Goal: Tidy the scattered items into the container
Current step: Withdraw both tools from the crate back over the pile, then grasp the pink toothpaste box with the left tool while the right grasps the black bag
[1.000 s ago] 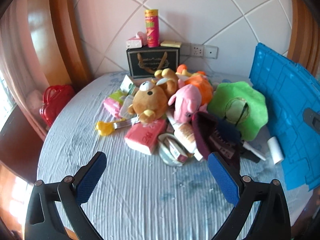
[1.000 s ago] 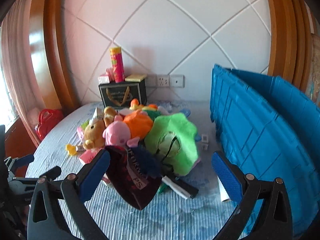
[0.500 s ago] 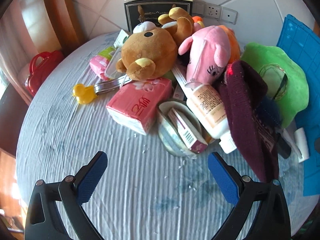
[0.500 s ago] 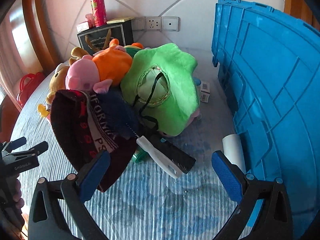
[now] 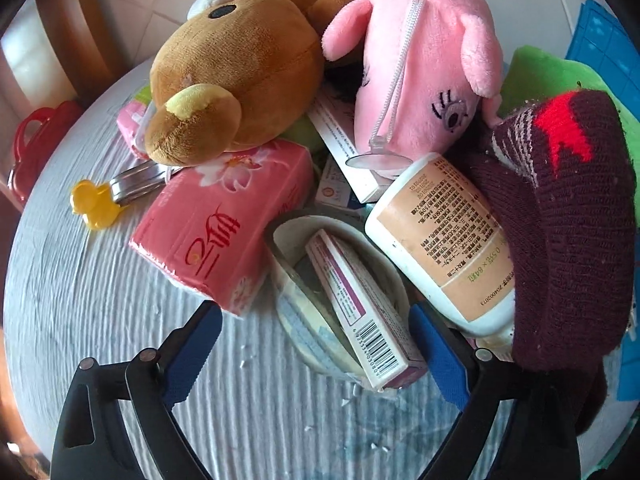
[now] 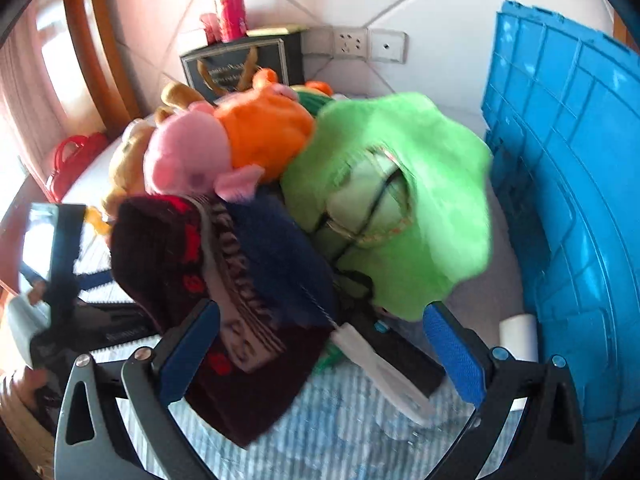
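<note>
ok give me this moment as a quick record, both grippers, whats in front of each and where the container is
left gripper: open, jaws either side of a round tin holding a small carton
right gripper: open, in front of a dark knit hat and a brush
container: blue crate, right of the pile
surface: striped cloth

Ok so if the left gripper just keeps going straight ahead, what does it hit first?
Most likely the small barcoded box lying in the round bowl, right between the open left gripper fingers. The pink tissue pack sits just left of that line. Depth is hard to judge.
</note>
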Available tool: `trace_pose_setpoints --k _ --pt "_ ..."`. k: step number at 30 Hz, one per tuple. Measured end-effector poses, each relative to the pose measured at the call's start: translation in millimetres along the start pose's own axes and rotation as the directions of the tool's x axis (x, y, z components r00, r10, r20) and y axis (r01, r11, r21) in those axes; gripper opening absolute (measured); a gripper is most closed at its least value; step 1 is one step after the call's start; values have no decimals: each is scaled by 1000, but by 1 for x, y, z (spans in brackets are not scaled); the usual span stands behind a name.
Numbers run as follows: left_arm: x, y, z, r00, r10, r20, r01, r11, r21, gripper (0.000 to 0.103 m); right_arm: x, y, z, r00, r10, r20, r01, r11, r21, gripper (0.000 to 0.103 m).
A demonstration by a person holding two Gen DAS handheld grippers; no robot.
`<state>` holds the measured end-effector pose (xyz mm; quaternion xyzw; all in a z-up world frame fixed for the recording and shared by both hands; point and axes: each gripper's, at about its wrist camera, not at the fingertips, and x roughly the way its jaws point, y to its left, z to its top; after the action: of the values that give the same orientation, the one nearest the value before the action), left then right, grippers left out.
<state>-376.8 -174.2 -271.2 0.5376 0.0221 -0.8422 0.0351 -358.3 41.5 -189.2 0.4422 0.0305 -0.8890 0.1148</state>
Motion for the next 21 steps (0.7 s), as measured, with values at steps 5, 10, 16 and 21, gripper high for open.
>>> trace_pose_setpoints --k 5,10,16,21 --pt "-3 17 -14 999 -14 -30 16 998 61 69 15 33 8 1000 -5 -24 4 999 -41 103" --pt "-10 46 -25 999 22 -27 -19 994 112 64 22 49 3 999 13 -44 -15 999 -31 103" --pt "-14 61 -32 999 42 -26 -38 989 144 64 24 24 -16 994 -87 -64 90 995 48 103" --pt "-11 53 -31 998 51 -28 -46 987 152 64 30 -38 -27 959 -259 -113 271 956 107 103"
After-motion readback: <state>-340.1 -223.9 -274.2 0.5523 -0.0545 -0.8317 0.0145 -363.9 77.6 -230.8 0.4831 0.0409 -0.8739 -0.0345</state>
